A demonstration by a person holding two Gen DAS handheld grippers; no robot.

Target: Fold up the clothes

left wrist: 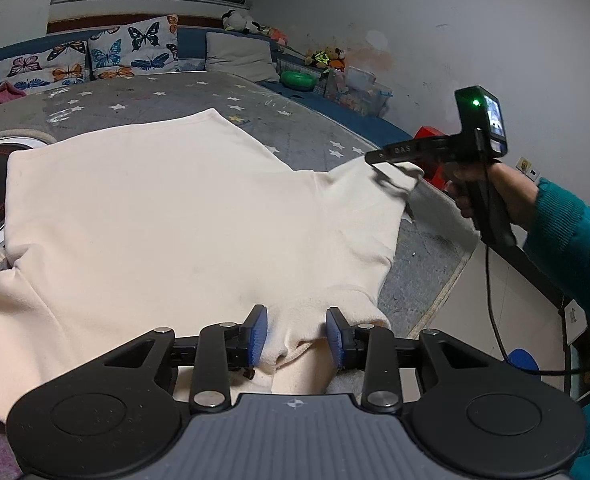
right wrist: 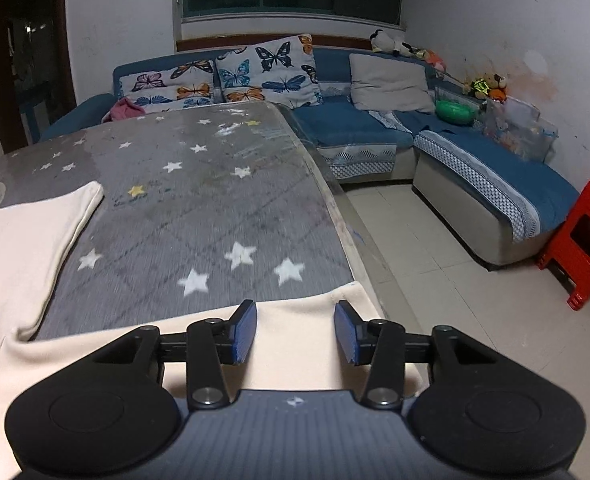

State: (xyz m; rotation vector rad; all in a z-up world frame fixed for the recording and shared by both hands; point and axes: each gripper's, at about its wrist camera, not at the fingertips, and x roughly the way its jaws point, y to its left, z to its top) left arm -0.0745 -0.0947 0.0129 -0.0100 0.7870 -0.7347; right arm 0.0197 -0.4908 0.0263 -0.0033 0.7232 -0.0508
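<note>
A cream shirt [left wrist: 167,208] lies spread out on a grey table cover with white stars [right wrist: 199,208], and it looks soft, thin and light — the kind of cloth that bends and sags as soon as one part is lifted. It will not hold its shape, so it likely needs a hold at two spots at once, or it will droop and bunch up. The left gripper [left wrist: 297,336] sits at the near edge of the shirt, where a floppy bit of cloth pokes up between its blue pads [left wrist: 259,334]. Its jaws are partly open, with a clear gap on each side of the cloth, so it does not seem to squeeze the shirt yet. The right gripper [right wrist: 295,332] is at the end of a sleeve [right wrist: 315,312], near the table's edge by the floor. In its own view the pads stand apart with the cream cloth lying between and under them. In the left view, the tips of that gripper look pushed into the sleeve, which is lifted and wrinkled there, but it is too blurry to tell if it has a real grip. Good places to hold look like the sleeve end and the hem edge, because the cloth is a bit thicker there and may slip less.
</note>
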